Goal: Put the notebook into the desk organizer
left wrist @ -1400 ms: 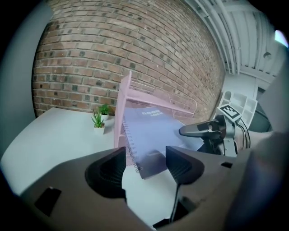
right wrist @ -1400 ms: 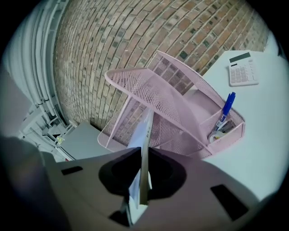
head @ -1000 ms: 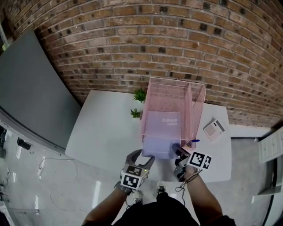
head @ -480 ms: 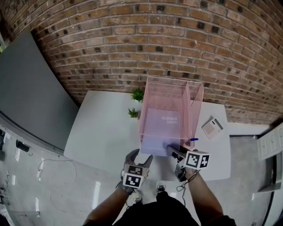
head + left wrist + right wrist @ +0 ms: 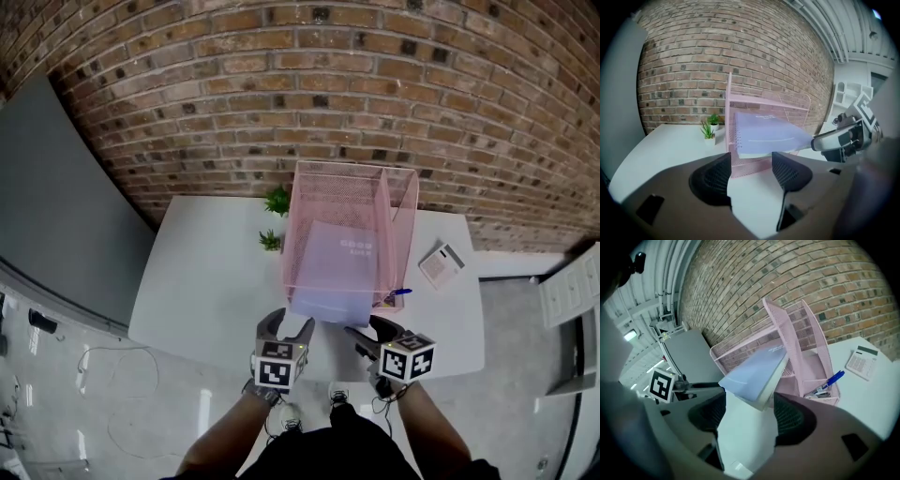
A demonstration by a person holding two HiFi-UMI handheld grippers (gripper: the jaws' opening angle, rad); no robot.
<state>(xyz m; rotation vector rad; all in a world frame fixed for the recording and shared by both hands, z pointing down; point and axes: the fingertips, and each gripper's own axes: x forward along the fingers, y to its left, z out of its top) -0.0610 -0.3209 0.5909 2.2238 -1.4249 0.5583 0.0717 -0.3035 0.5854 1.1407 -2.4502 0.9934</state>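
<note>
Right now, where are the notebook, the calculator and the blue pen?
notebook (image 5: pixel 335 270), head view, middle of its cover
calculator (image 5: pixel 439 265), head view, middle of its face
blue pen (image 5: pixel 833 379), right gripper view, its barrel

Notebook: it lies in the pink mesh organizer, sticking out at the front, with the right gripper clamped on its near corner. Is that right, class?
No. The notebook lies in the pink mesh organizer, sticking out at the front, but the right gripper is open: its jaws have just been opening and stand apart, the corner between their tips untouched. The right gripper view shows this.
</note>
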